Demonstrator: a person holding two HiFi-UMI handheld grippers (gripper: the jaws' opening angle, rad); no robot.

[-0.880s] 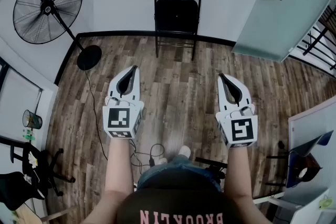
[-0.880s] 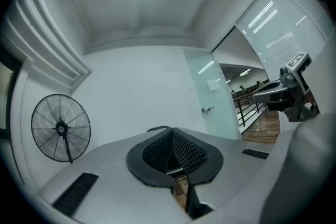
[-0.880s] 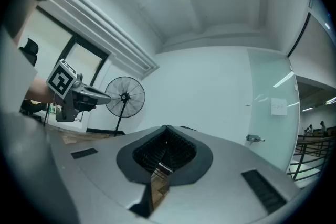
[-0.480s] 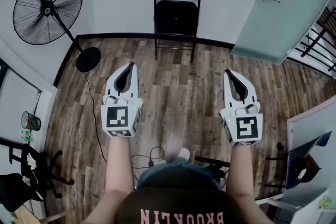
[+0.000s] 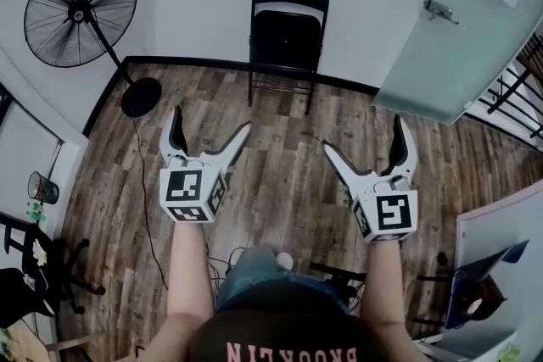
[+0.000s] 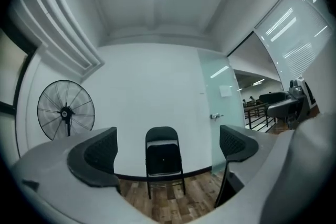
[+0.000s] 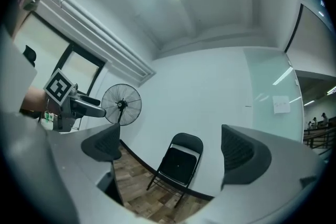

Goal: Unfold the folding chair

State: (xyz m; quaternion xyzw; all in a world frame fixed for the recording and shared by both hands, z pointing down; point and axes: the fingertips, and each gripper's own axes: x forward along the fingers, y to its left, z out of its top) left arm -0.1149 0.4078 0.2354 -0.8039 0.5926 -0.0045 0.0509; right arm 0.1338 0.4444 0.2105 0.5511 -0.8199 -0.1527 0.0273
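Note:
A black folding chair [image 5: 287,30] leans folded flat against the white wall at the far side of the wood floor. It also shows between the jaws in the left gripper view [image 6: 163,159] and the right gripper view [image 7: 179,165]. My left gripper [image 5: 209,134] and right gripper [image 5: 366,142] are held out level in front of the person, well short of the chair. Both stand wide open with nothing between their pads.
A black pedestal fan [image 5: 81,8] stands at the left by the wall, its cable trailing over the floor. A frosted glass door [image 5: 467,21] with a handle is at the right. An office chair [image 5: 34,284] and desk clutter sit at the lower left.
Both grippers' jaws have swung from nearly shut to wide open. The hands stayed at about the same place before the chair.

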